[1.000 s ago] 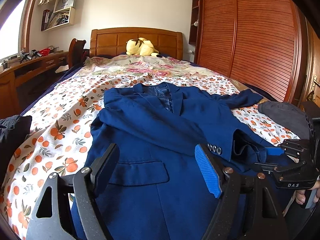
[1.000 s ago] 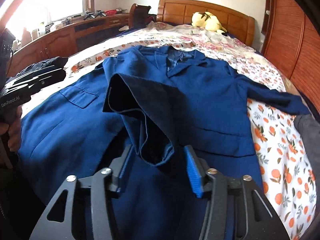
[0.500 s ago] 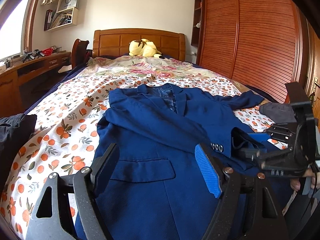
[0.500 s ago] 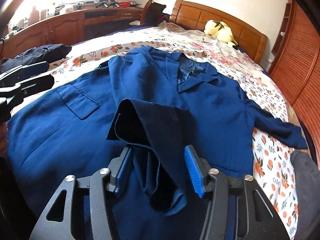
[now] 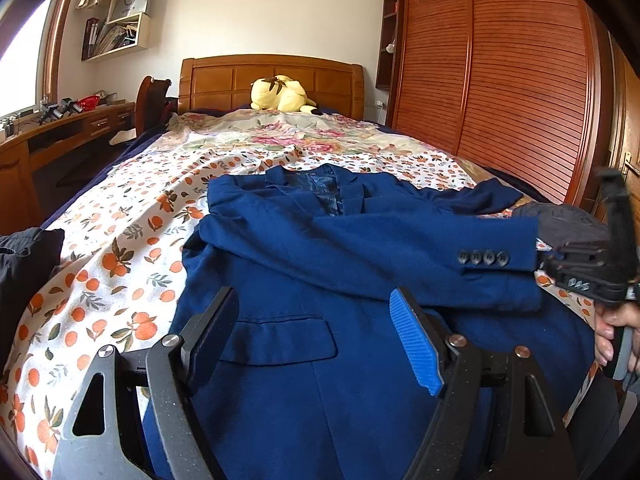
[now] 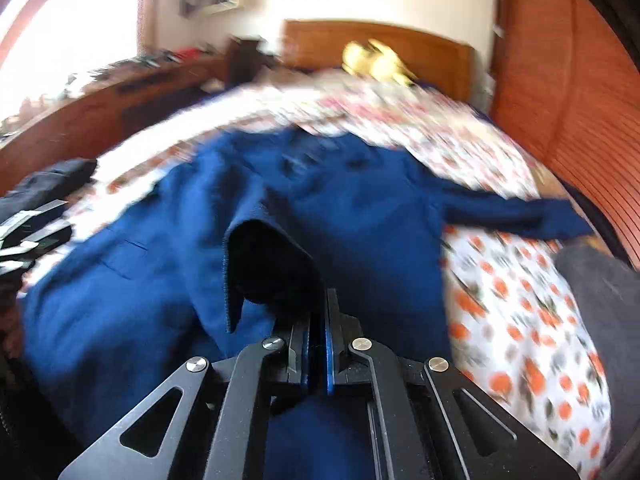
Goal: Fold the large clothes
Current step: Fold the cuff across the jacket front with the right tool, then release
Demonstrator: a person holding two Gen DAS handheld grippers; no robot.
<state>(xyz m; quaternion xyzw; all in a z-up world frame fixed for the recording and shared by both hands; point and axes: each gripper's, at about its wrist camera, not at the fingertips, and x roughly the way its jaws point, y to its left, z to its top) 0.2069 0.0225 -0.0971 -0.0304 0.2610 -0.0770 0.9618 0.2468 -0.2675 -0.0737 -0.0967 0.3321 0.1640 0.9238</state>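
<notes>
Right wrist: sleeve cuff (image 6: 272,264) within clamped right claw (image 6: 319,344).

Bedroom in a private home. Wooden bed with panelled headboard (image 5: 272,80); bedsheet (image 5: 120,248) printed with oranges, floral quilt (image 5: 288,140) toward the head; yellow plush toy (image 5: 280,94) against the headboard. Slatted wooden wardrobe doors (image 5: 500,80) along one side. Wooden desk (image 5: 52,140) with clutter under a bright window; wall shelves (image 5: 120,28) holding books and papers above it.
</notes>
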